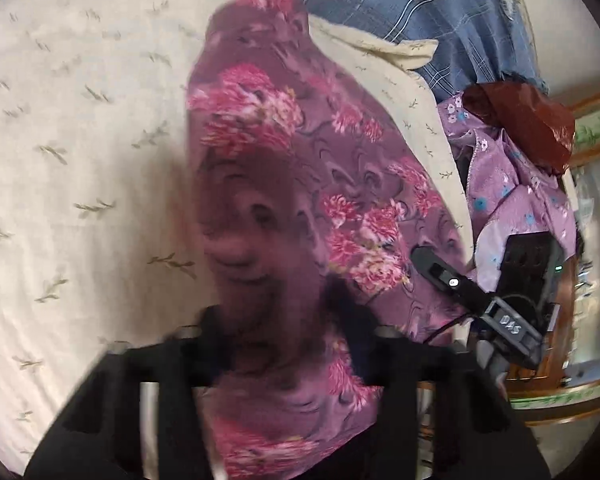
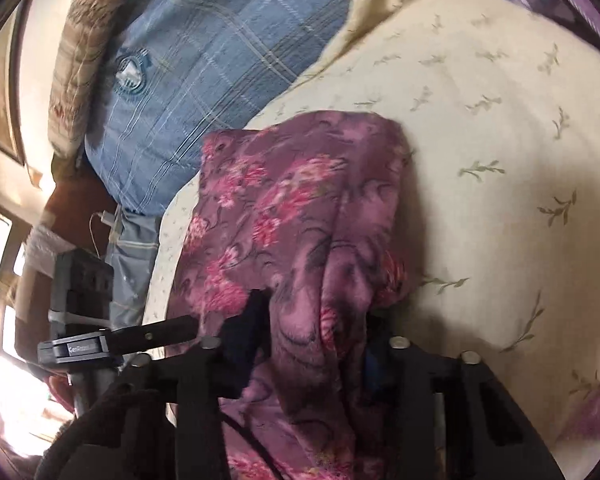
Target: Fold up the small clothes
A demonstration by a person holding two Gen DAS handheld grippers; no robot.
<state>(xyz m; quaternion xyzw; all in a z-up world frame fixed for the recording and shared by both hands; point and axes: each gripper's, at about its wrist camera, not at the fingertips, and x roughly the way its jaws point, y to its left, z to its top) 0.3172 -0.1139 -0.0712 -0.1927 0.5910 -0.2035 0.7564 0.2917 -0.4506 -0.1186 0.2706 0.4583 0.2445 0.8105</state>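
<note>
On the cream bedsheet (image 1: 80,140), purple floral cloth (image 1: 300,140) lies draped twd blue plaid pillow (image 2: 204,60). Left gripper (image 1: 284,332) & right gripper (image 2: 308,320) each w/ fingers pinched narrow on cloth's near edge.

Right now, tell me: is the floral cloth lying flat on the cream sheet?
No, the floral cloth is bunched up between the right tongs, rising off the cream sheet.

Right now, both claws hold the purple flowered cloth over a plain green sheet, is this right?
Not quite: the sheet is cream with small leaf sprigs, not plain green, as the left wrist view shows. The left claw and right claw do both hold the purple flowered cloth.
</note>
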